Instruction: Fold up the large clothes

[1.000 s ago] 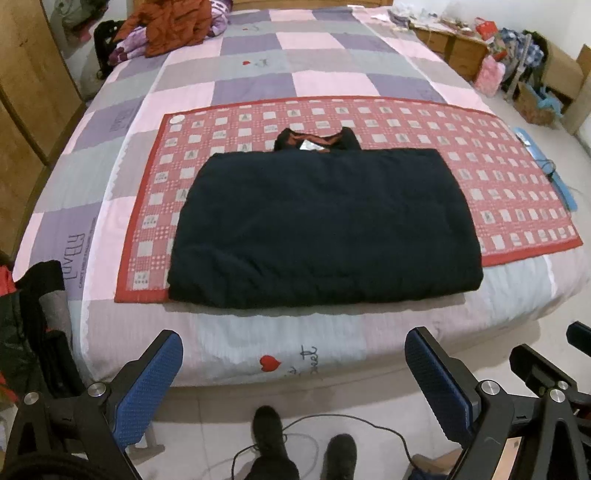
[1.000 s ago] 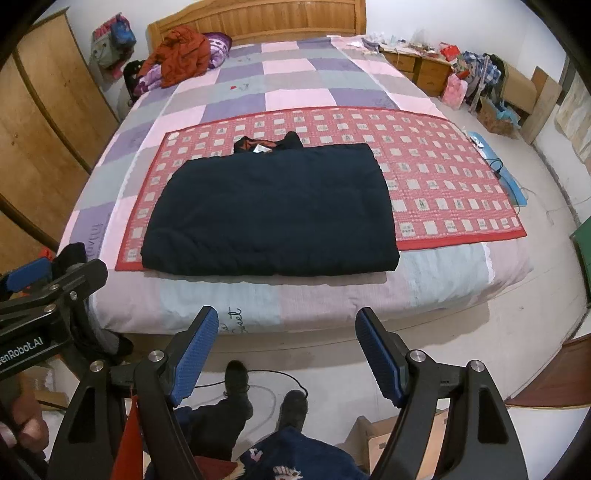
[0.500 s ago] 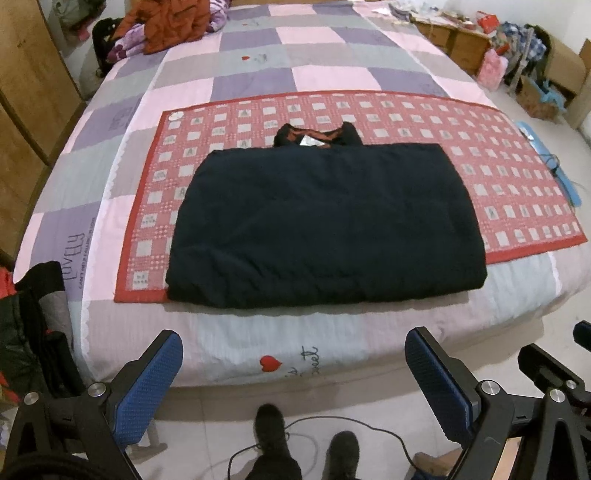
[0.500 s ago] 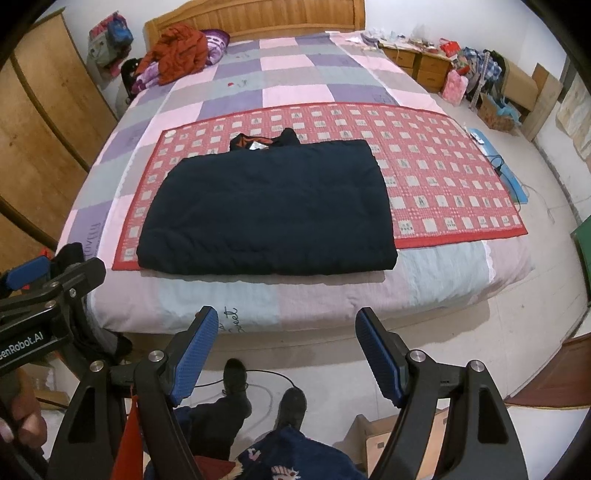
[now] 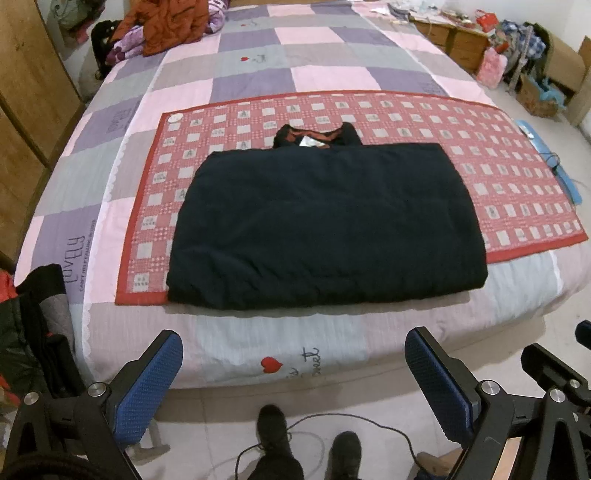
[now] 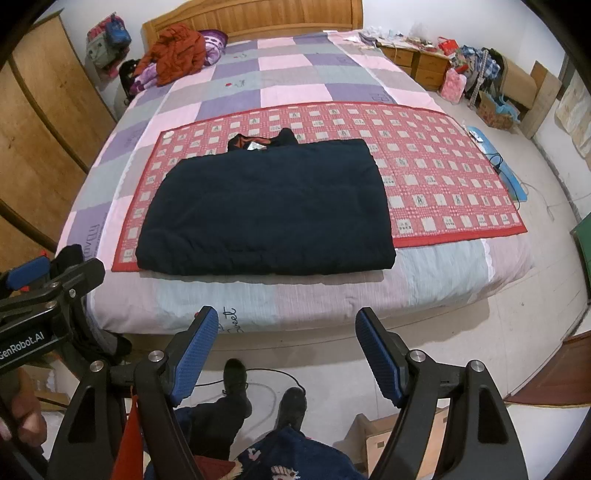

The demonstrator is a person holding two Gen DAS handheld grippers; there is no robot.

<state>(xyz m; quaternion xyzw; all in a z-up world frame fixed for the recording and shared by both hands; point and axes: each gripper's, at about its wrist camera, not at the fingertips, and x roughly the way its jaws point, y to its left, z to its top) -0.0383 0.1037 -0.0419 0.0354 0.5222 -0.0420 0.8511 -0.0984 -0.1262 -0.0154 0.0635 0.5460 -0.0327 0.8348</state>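
Nearest, the left gripper (image 5: 293, 373) hangs over the floor short of the bed, its blue pads spread wide with nothing between them. The right gripper (image 6: 286, 352) is the same: fingers wide apart, empty, above the person's shoes (image 6: 236, 384) and a cable (image 5: 332, 421). Neither touches anything.

Beyond them, toward 12 o'clock, is the bed (image 5: 229, 339), its patchwork cover hanging over the near edge. On it lies a red checked mat (image 5: 498, 177), and on the mat's near left part lies the coat (image 5: 325, 221), dark navy. It sits as a broad rectangle, apparently folded already at least once; its near edge overhangs the mat's red border a little. At its far edge, at 12 o'clock, the collar (image 5: 314, 134) sticks out with a reddish lining and a pale label.

The coat looks puffy and quilted, so I judge it soft, bulky and fairly light for its size, likely to spring back when pressed and to slide on itself. A pinch of one layer would probably peel that layer off alone. Better to take the thick rolled near edge at its two corners, at about 10 and 2 o'clock from the left gripper, biting through all layers, one gripper to each corner. The right edge at 2 o'clock looks like a firm fold and a good hold.

Far off, at 11 o'clock, an orange jacket (image 6: 177, 51) is heaped by the headboard (image 6: 255, 16).
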